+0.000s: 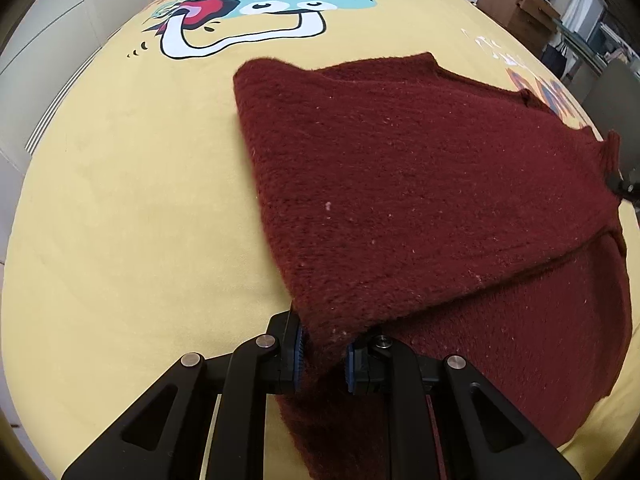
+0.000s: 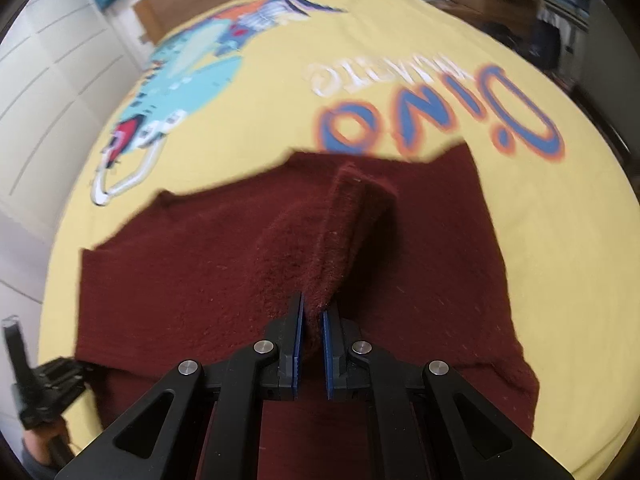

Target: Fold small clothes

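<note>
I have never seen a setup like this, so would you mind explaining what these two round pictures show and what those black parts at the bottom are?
There is no robot here: a person holds one two-finger gripper in each hand, and a fisheye camera on each looks along its fingers, hence the round, bent pictures. One picture is from the left gripper, the other from the right gripper. The black parts are the gripper arms, with blue pads at the tips. On the surface lies a yellow blanket printed with a cartoon dinosaur, and on it a dark red knitted garment, partly folded. Each gripper is pinching a bit of that garment and lifting it.
</note>
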The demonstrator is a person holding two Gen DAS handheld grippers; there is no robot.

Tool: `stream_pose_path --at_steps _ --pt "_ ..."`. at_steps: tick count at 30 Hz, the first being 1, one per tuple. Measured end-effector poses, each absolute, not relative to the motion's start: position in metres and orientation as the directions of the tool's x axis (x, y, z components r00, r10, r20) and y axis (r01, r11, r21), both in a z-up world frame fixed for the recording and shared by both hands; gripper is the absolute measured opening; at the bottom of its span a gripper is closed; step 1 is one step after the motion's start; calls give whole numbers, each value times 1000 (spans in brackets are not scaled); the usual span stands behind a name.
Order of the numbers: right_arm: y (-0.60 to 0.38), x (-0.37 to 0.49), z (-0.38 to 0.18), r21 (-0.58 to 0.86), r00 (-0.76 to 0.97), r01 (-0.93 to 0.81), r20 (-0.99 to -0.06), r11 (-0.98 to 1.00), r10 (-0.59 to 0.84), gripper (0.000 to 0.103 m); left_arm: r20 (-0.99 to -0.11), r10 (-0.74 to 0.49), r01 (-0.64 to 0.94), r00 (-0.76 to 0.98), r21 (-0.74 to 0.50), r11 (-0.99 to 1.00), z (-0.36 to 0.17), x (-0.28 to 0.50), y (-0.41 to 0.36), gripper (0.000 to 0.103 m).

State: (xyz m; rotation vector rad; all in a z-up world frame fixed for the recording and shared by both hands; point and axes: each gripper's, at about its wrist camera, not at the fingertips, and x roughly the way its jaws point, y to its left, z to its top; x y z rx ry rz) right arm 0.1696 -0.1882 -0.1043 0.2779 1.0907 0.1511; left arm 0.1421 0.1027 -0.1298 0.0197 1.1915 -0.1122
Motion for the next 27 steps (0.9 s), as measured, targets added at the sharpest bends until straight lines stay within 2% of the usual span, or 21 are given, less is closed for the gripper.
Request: stream_pose_path --at_steps 6,10,15,17,18,19,20,21,22,23,24,25,26,27 --pt "-205 159 -149 305 395 82 -884 949 250 8 -941 -36 120 337 5 993 -137 146 98 13" --pt "-210 154 -146 318 409 94 -876 943 255 8 -943 -37 107 330 -2 994 -139 147 100 13" --pt "-200 159 -149 257 395 47 -892 965 219 8 -940 -13 111 340 26 994 -139 148 100 14" --pt "-199 159 -149 249 403 34 -890 968 215 12 -940 1 108 340 40 993 -142 152 87 17" --pt "-200 159 -148 245 409 33 -888 969 211 15 -941 25 98 338 61 993 -141 152 86 21" --pt "-201 157 -147 240 414 36 -887 970 204 25 -941 57 84 334 90 992 -140 143 82 35" --pt "-204 156 -146 231 421 41 -886 972 193 40 -940 79 75 333 110 991 -138 144 80 55" --pt "-205 154 -145 221 424 45 -887 974 182 49 -935 99 64 342 128 990 -133 144 80 65" --pt "-207 153 -144 209 424 46 -889 977 171 66 -932 96 61 350 125 990 -128 143 81 78" --pt "-210 151 -143 199 423 46 -892 979 161 73 -932 88 56 353 114 992 -124 142 81 82" --pt "-211 150 -142 188 420 44 -894 981 153 74 -932 81 49 354 105 993 -120 140 83 82" --pt "-214 148 -140 173 417 41 -898 984 140 78 -933 75 37 353 94 995 -115 138 85 88" --pt "-216 146 -139 160 415 40 -901 986 130 81 -933 72 29 354 88 996 -110 136 87 99" --pt "-219 144 -136 147 411 35 -904 989 119 82 -930 69 23 362 83 996 -104 133 88 102"
